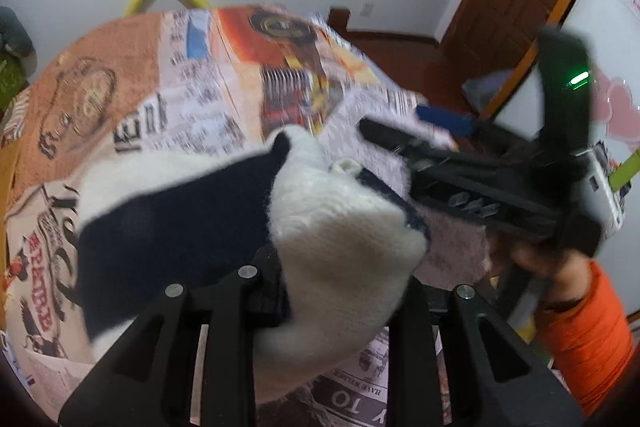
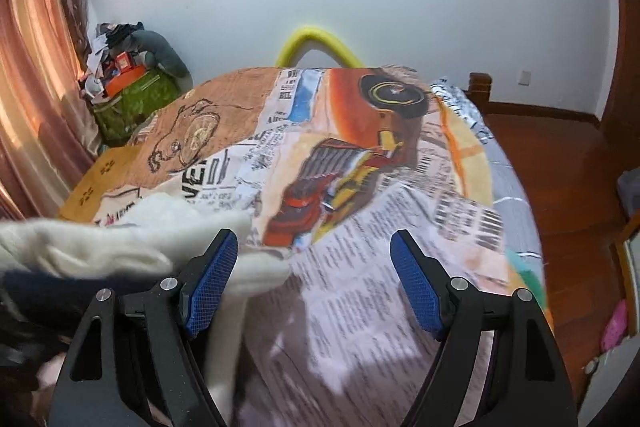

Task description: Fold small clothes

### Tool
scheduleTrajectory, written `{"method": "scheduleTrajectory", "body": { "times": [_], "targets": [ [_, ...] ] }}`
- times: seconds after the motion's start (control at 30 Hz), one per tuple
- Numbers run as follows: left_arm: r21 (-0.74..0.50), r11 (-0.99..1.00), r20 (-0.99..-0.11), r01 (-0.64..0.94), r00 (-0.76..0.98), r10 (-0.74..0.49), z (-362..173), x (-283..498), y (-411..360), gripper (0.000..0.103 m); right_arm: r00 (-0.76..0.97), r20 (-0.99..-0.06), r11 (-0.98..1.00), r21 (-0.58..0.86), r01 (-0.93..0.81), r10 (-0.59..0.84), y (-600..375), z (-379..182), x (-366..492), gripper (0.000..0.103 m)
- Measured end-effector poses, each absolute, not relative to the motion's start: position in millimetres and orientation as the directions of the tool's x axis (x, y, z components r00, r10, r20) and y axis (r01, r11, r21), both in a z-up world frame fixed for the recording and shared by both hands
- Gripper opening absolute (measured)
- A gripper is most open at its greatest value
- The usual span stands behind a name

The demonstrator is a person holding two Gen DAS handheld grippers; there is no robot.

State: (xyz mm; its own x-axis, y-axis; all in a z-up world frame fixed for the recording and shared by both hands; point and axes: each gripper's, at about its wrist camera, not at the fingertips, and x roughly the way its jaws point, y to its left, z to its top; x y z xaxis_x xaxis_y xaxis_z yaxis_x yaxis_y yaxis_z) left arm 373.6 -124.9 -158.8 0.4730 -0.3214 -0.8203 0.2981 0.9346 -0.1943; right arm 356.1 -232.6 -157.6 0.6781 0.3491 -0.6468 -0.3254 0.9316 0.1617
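A small cream and navy knitted garment (image 1: 344,251) is bunched up right in front of my left gripper (image 1: 336,291) and hides its fingertips; the gripper looks shut on the cloth and holds it above the printed bedspread (image 1: 224,95). In the right wrist view the same garment (image 2: 120,247) hangs at the left, beside the left blue pad (image 2: 208,283). My right gripper (image 2: 316,279) is open and empty over the bedspread (image 2: 360,187). It also shows in the left wrist view (image 1: 460,171), at the right, held by a hand in an orange sleeve.
The bed fills both views. A yellow foam arch (image 2: 316,43) stands at its far end. A green bag heaped with clutter (image 2: 132,87) sits by the curtain at the left. Wooden floor (image 2: 560,163) and a door lie to the right.
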Motion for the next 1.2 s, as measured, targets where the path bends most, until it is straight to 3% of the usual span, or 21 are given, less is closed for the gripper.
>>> {"method": "scheduleTrajectory", "body": {
  "times": [0.17, 0.33, 0.5, 0.67, 0.8, 0.97, 1.2],
  "targets": [
    [-0.148, 0.952, -0.834, 0.269, 0.484, -0.266, -172.9, 361.2, -131.2, 0.032, 0.677, -0.653, 0.932, 0.138, -0.334, 0.339, -252.3, -149.9, 330.2, 0.076],
    [-0.157, 0.951, -0.826, 0.268, 0.492, -0.275, -153.4, 343.5, -127.7, 0.063, 0.687, -0.624, 0.924, 0.18, -0.339, 0.373, -254.6, -136.3, 315.6, 0.076],
    [-0.102, 0.949, -0.757, 0.3, 0.595, -0.269, -113.1, 308.2, -115.1, 0.079, 0.696, -0.569, 0.897, 0.222, -0.382, 0.437, -245.0, -114.0, 300.0, 0.076],
    [-0.117, 0.968, -0.699, 0.224, 0.674, -0.24, -83.2, 297.8, -71.5, 0.08, 0.693, -0.526, 0.866, 0.217, -0.451, 0.493, -220.7, -95.5, 290.9, 0.076],
    [-0.081, 0.989, -0.683, 0.124, 0.715, -0.146, -77.2, 308.4, -29.6, 0.088, 0.666, -0.522, 0.838, 0.218, -0.5, 0.533, -193.8, -95.1, 292.7, 0.076],
    [-0.057, 0.997, -0.725, 0.056, 0.684, -0.08, -97.2, 331.7, 6.5, 0.088, 0.629, -0.551, 0.822, 0.218, -0.526, 0.548, -164.0, -111.1, 303.5, 0.076],
    [-0.041, 0.997, -0.813, 0.061, 0.579, -0.069, -165.3, 363.0, 11.9, 0.088, 0.55, -0.667, 0.835, 0.209, -0.509, 0.503, -140.2, -164.0, 323.0, 0.076]
  ]
}}
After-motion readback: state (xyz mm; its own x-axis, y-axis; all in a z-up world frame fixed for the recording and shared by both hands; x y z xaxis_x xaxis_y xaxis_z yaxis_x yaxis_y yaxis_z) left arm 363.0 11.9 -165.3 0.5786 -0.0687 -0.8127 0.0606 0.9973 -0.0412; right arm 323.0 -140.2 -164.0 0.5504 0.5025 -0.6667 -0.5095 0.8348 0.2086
